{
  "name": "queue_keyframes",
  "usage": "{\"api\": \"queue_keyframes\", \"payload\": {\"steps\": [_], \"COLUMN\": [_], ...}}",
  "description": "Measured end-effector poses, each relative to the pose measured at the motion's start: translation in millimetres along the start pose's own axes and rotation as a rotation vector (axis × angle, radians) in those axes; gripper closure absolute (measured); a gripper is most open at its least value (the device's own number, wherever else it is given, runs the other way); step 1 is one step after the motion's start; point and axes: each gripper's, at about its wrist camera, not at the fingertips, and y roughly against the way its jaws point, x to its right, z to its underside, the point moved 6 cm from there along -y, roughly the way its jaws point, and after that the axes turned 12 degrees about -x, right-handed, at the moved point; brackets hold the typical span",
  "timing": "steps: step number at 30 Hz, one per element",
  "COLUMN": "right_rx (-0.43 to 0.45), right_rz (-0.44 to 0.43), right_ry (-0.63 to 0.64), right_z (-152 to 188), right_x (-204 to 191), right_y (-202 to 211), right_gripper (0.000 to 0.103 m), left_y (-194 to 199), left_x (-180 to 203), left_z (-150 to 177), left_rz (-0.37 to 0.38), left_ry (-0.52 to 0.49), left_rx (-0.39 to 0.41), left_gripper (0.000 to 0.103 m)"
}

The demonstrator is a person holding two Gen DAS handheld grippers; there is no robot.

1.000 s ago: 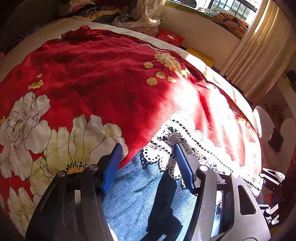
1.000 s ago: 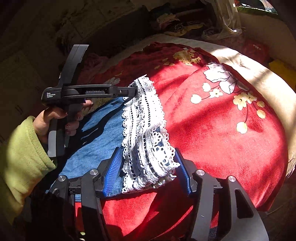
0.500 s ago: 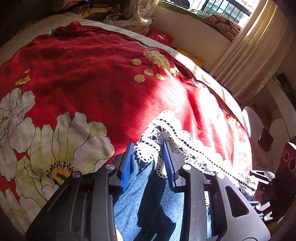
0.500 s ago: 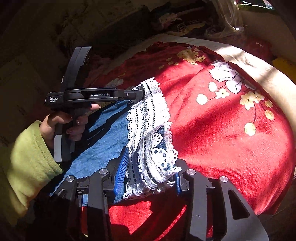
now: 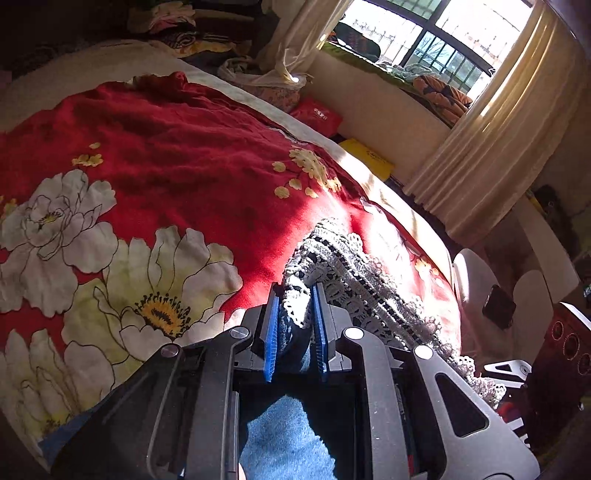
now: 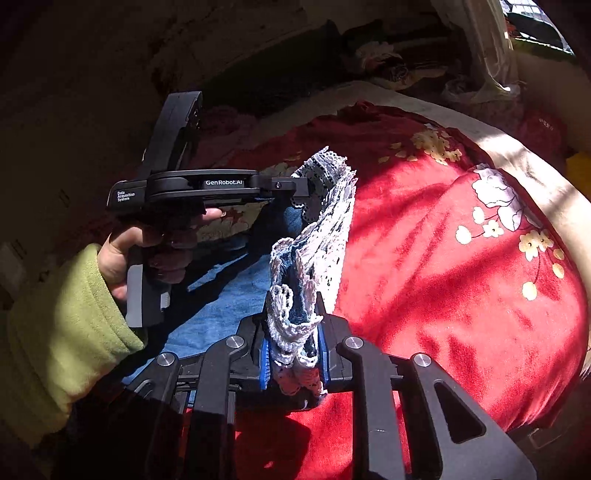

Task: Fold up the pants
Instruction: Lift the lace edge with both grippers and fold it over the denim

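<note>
The pants are blue denim [image 6: 225, 295] with a white lace hem [image 6: 325, 229]. They lie on a red floral blanket [image 6: 443, 266]. My left gripper [image 5: 295, 299] is shut on one end of the lace hem [image 5: 354, 273], with denim [image 5: 280, 439] hanging below it. My right gripper [image 6: 291, 314] is shut on the other end of the hem. The hem is lifted off the blanket and stretched between both grippers. The left gripper also shows in the right wrist view [image 6: 299, 188], held by a hand in a green sleeve.
The red blanket [image 5: 166, 173] covers a bed. A pile of clothes [image 5: 184, 33] lies at its far end. A window ledge, cream curtains [image 5: 491, 155], a red packet [image 5: 317, 114] and a yellow box [image 5: 365, 157] stand to the right. White chairs [image 5: 476, 280] are nearby.
Both grippers went from open around the lace hem to shut on it. They have lifted the hem off the blanket.
</note>
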Motion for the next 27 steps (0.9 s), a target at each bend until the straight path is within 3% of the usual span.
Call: {"api": "queue_keyframes", "payload": {"steps": [10,20,24,27], "right_rx": [-0.021,-0.214,-0.25,-0.255], "right_rz": [-0.058,-0.025,0.02,0.032], "right_ry": [0.184,0.384,0.454,0.484], "right_z": [-7,40,56,58], "right_x": [-93,-164,-175,-176], "right_y": [-16,-100,-117,-122], "right_gripper": [0.085,0.085,0.085,0.083], "left_y": [85,112,131,140], "left_x": [-38,-100,-124,-137], "left_z": [47,122,148,159], "left_rz": [0.004,-0.102,-0.036,0.058], "left_ry": [0.094,0.291,0.438,0.527], "left_rx": [0.134,0.153,0.192,0.23], "left_gripper": [0.093,0.091,0.058,0.051]}}
